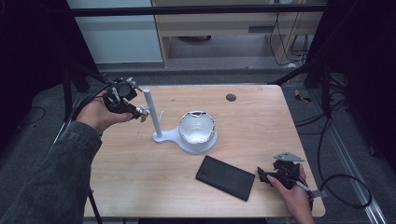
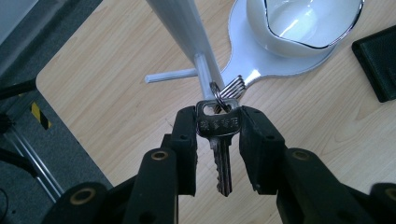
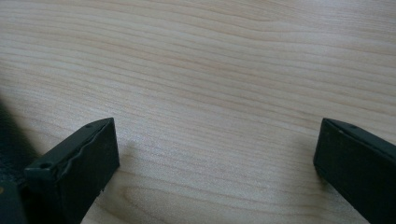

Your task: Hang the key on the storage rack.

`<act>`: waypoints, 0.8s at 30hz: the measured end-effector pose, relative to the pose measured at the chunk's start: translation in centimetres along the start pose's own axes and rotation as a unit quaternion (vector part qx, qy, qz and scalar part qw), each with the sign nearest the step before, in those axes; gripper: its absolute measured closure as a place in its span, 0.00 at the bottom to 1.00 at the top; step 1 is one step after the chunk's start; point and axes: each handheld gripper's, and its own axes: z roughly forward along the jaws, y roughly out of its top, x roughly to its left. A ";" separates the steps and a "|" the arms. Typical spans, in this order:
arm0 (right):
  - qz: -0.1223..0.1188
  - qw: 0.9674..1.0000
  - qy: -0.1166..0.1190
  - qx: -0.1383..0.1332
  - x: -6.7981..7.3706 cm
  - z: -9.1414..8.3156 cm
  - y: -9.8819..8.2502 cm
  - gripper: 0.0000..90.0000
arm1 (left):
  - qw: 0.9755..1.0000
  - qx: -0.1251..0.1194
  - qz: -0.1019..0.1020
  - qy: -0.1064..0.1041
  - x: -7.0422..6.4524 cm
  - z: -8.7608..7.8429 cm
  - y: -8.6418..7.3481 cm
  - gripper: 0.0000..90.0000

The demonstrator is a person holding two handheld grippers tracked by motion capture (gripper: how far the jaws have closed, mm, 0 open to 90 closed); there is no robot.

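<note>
My left gripper (image 2: 217, 122) is shut on the head of a silver key (image 2: 219, 140), whose blade hangs down between the jaws. The key's ring (image 2: 229, 88) sits at a thin side peg (image 2: 204, 74) of the white stand's post (image 2: 180, 23). From above, that gripper (image 1: 140, 112) is held up at the left, close against the post (image 1: 152, 109). A white bowl (image 1: 197, 128) rests on the stand's round base (image 1: 201, 145). My right gripper (image 3: 215, 154) stands open low over bare wood; it lies at the front right (image 1: 264, 175) beside a black wallet (image 1: 225, 177).
The wooden table (image 1: 252, 121) has a small dark round spot (image 1: 230, 97) near its far edge. Cables (image 1: 336, 182) run over the floor to the right. Dark frame legs stand at both far corners.
</note>
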 end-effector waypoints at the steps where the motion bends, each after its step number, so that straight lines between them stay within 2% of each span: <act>1: 0.000 1.000 0.000 0.000 0.0 0.0 0.0 0.01 | 1.000 0.001 -0.002 0.000 0.1 0.1 -0.1 0.75; 5: 0.000 1.000 0.000 0.000 0.0 0.0 0.0 0.00 | 1.000 -0.004 -0.015 0.002 0.5 0.2 -0.4 0.75; 9: 0.000 1.000 0.000 0.000 0.0 0.0 0.0 0.01 | 1.000 -0.008 -0.020 0.001 0.6 0.1 -0.4 0.75; 12: 0.000 1.000 0.000 0.000 0.0 0.0 0.0 0.01 | 1.000 -0.010 -0.014 0.003 0.5 0.0 -0.2 0.75; 24: 0.000 1.000 0.000 0.000 0.0 0.0 0.0 0.00 | 1.000 0.000 -0.012 0.013 0.6 -0.1 0.6 0.75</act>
